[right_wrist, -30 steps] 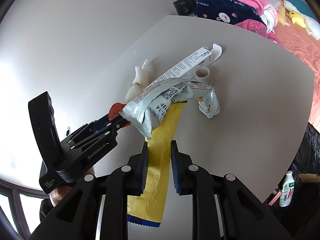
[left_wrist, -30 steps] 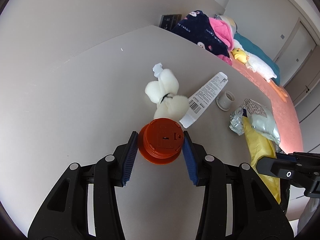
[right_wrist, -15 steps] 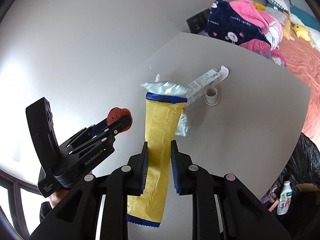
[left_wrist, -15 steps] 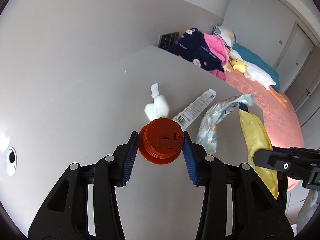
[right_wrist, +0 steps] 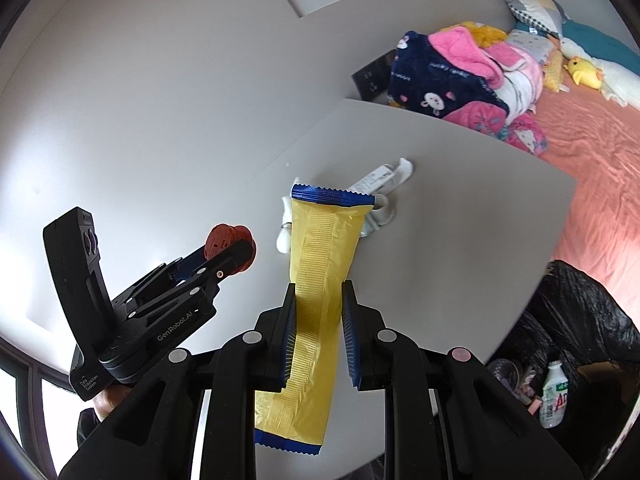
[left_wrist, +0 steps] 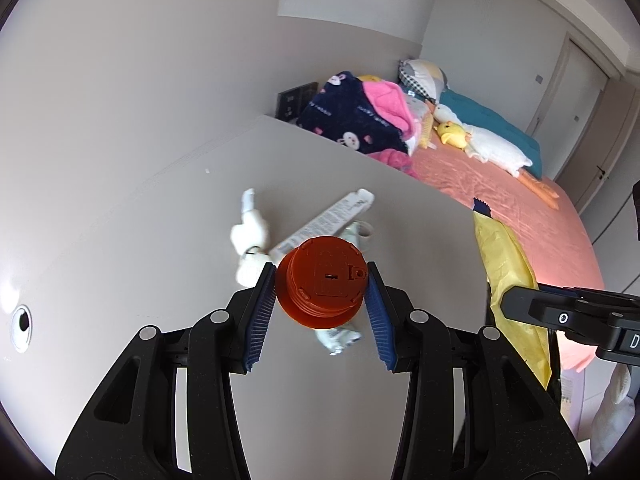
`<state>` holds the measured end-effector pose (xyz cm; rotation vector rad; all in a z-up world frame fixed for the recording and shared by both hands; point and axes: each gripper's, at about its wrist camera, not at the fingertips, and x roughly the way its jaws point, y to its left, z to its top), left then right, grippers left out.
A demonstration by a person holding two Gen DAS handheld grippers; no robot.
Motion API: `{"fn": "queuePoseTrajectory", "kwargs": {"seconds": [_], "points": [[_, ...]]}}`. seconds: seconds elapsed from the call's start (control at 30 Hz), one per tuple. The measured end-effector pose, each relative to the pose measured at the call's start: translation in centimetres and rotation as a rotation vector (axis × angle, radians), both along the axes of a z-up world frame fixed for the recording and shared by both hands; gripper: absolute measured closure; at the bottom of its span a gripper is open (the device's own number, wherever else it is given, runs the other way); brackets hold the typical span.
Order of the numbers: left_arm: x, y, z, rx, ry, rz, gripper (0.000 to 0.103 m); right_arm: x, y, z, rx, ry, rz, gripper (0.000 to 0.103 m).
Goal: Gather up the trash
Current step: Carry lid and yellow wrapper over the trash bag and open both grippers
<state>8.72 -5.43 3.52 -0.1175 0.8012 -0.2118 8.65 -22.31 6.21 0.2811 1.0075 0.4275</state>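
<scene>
Both fingers clamped: left (left_wrist: pixel 321 285) red cap (left_wrist: pixel 322 286), right (right_wrist: pixel 319 305) yellow wrapper (right_wrist: pixel 320 264).

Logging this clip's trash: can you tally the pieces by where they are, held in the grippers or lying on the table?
Held: 2 (red cap in left gripper, yellow wrapper in right gripper)
On table: 4 (white tissue wad, long white box, small white cup, crumpled silver wrapper)
Total: 6
</scene>
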Motion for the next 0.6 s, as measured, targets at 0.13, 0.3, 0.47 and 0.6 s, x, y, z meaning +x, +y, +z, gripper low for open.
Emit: {"fn": "queuePoseTrajectory", "kwargs": {"seconds": [0.13, 0.3, 0.47, 0.6], "points": [[-0.3, -2.6, 0.0, -0.002, 0.001, -0.037, 0.06, -1.3, -2.6, 0.2, 0.003, -0.002, -0.04, 0.08], [-0.7, -5.8, 0.3, -0.001, -0.003, -0.093, 0.06, -2.5, -5.8, 0.4, 0.005, -0.005, -0.095, 0.08], [-1.6, -9.0, 0.9, 0.005, -0.015, -0.161, 0.06, -3.7, -9.0, 0.5, 0.004, -0.005, -0.162, 0.08], [-2.2, -11.5, 1.3, 0.014, -0.024, -0.22, 0.06, -4.9, -11.6, 0.6, 0.008, -0.01, -0.221, 0.08]]}}
